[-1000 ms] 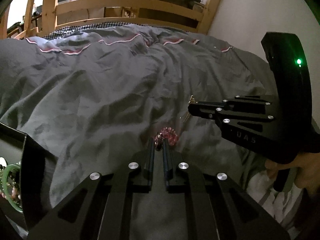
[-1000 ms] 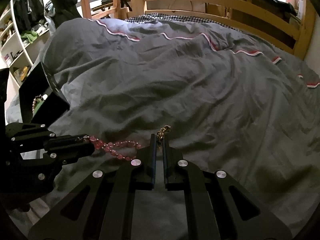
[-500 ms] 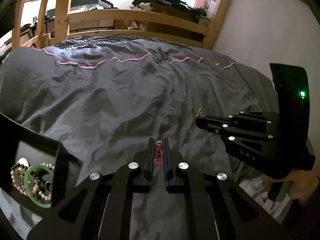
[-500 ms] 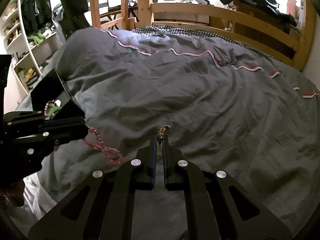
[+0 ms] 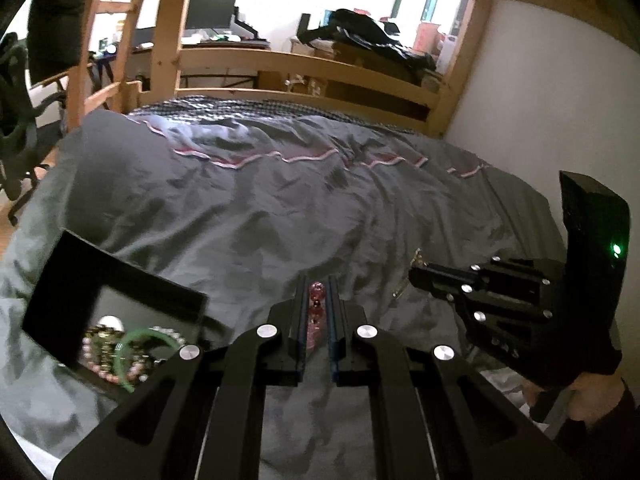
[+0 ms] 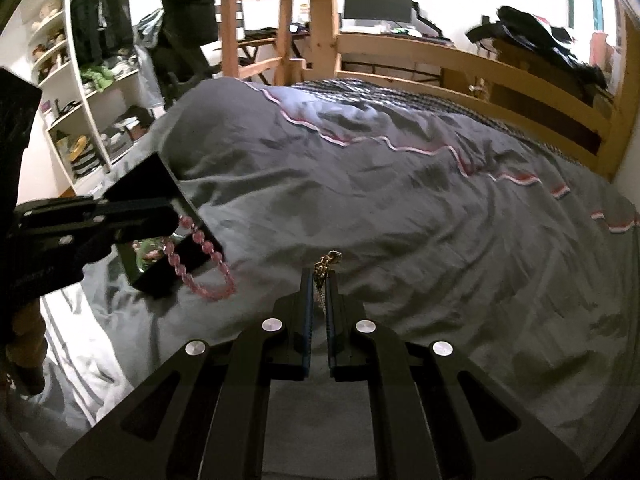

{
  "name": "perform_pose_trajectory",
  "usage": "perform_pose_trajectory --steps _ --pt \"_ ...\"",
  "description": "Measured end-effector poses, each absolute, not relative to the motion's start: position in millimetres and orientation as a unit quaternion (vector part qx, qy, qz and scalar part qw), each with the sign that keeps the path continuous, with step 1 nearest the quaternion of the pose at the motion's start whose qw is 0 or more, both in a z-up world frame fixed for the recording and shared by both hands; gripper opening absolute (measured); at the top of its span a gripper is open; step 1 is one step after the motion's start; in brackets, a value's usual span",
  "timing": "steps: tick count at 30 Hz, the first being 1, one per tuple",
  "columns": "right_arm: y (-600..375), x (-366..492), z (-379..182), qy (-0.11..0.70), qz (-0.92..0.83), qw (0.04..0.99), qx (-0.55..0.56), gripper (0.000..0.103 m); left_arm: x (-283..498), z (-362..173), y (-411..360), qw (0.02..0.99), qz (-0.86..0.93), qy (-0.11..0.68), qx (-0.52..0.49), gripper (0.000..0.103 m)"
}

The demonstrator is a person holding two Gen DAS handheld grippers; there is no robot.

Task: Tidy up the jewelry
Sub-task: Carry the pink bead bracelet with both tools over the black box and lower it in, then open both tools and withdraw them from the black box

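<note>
Left claw (image 5: 316,308) clamped on pink translucent bead bracelet (image 6: 200,258), loop dangling over near edge of open black rectangular jewelry box (image 5: 120,300) resting on grey bed duvet (image 5: 280,208). Box down and to the left of left claw, just beside; left claw clearly the nearer. Inside box: green bangle (image 5: 134,350) and pale bead strings, overlapping. Right claw (image 6: 319,280) gripping thin gold chain (image 6: 328,260), well apart from box. Likely next: short leftward carry, release above box.

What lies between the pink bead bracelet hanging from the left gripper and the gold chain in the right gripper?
Only bare grey duvet separates pink bracelet from gold chain, per the right wrist view.
</note>
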State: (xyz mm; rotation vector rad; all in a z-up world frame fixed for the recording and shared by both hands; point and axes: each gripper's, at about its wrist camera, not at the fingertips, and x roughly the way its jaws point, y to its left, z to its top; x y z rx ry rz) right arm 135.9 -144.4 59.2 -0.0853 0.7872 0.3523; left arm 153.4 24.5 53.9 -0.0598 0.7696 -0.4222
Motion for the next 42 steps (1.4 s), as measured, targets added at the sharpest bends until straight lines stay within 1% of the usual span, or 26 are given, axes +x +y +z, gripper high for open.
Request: perform_pose_trajectory --steps 7,21,30,40,41,42 --pt "-107.3 130.6 68.2 0.37 0.205 0.905 -0.049 0.007 158.5 59.0 57.7 0.913 -0.16 0.373 -0.034 0.008" --pt "-23.9 134.3 61.8 0.363 0.266 0.891 -0.065 0.007 172.1 73.1 136.7 0.924 -0.082 0.367 -0.065 0.008" --pt "31.6 148.9 31.7 0.38 0.304 0.869 -0.083 0.007 186.3 59.8 169.2 0.918 -0.038 0.388 -0.077 0.008" --pt "43.5 160.5 1.7 0.406 0.319 0.852 -0.085 0.007 189.0 49.3 189.3 0.909 -0.004 0.406 -0.092 0.008" --pt "43.8 160.7 0.4 0.406 0.323 0.851 -0.082 0.011 188.0 50.6 189.9 0.91 -0.002 0.403 -0.093 0.011" --pt "42.8 161.2 0.3 0.403 0.327 0.851 -0.076 0.018 187.0 52.2 190.8 0.911 0.0 0.401 -0.093 0.023"
